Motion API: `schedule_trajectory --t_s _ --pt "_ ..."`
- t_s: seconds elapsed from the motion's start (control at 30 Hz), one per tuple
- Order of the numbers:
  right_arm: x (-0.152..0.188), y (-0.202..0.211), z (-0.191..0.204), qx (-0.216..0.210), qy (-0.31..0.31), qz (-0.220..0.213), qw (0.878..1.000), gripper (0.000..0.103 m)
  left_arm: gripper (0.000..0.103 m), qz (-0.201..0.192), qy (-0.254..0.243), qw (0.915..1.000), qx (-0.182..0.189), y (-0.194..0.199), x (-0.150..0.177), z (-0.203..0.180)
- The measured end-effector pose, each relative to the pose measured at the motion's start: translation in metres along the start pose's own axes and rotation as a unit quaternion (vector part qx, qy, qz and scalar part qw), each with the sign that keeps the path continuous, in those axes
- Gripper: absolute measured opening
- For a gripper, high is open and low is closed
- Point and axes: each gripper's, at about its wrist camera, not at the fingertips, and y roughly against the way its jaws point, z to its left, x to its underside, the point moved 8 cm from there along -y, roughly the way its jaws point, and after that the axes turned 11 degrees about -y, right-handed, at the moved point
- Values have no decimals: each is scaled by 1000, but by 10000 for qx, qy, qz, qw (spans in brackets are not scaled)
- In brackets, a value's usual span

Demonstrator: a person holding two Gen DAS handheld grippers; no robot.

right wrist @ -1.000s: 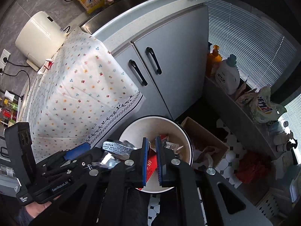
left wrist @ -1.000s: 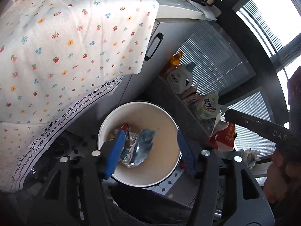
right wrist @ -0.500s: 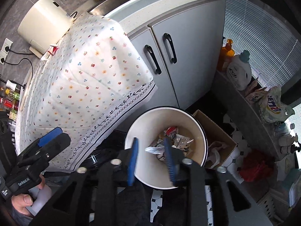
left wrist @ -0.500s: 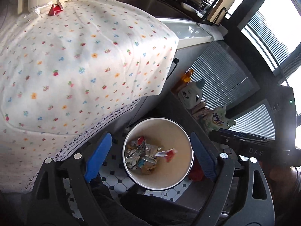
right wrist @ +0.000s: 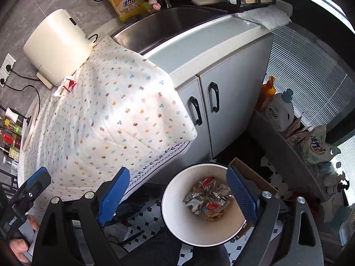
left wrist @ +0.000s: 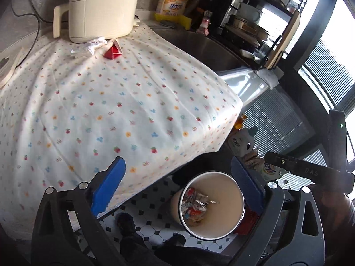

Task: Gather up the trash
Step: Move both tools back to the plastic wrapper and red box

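Observation:
A white round bin (left wrist: 224,212) stands on the tiled floor beside the counter, with crumpled wrappers (left wrist: 195,206) at its bottom. It also shows in the right wrist view (right wrist: 175,208), with the wrappers (right wrist: 208,197) inside. A red wrapper (left wrist: 113,52) and a crumpled white paper (left wrist: 95,44) lie on the flowered cloth (left wrist: 99,110) by the cream appliance (left wrist: 99,6). The red wrapper also shows in the right wrist view (right wrist: 70,84). My left gripper (left wrist: 179,188) is open and empty, above the cloth's edge and the bin. My right gripper (right wrist: 177,190) is open and empty above the bin.
A steel sink (right wrist: 159,24) and a yellow detergent jug (right wrist: 126,0) lie beyond the cloth. Grey cabinet doors (right wrist: 221,102) face the bin. A low shelf (right wrist: 286,153) with bottles and bags runs to the right. A cardboard box (right wrist: 253,175) sits behind the bin.
Both grippers have opened wide and risen away from the bin. The foil wrapper and the red wrapper they held now lie in the bin. The countertop has come into view.

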Motion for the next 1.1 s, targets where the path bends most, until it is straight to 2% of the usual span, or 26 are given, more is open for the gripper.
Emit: schedule_trajectory --t_s 0.5,0.8,1.1 --pt "-36 3 97 -240 350 -397 9983 93 95 -509 301 9979 -272 34 -47 89" --pt "-51 -6 141 -98 500 -696 9963 95 95 -647 279 9970 -328 33 -72 133" --pt "-61 -21 198 -331 517 -883 9942 95 95 -755 51 9965 -350 24 -106 178"
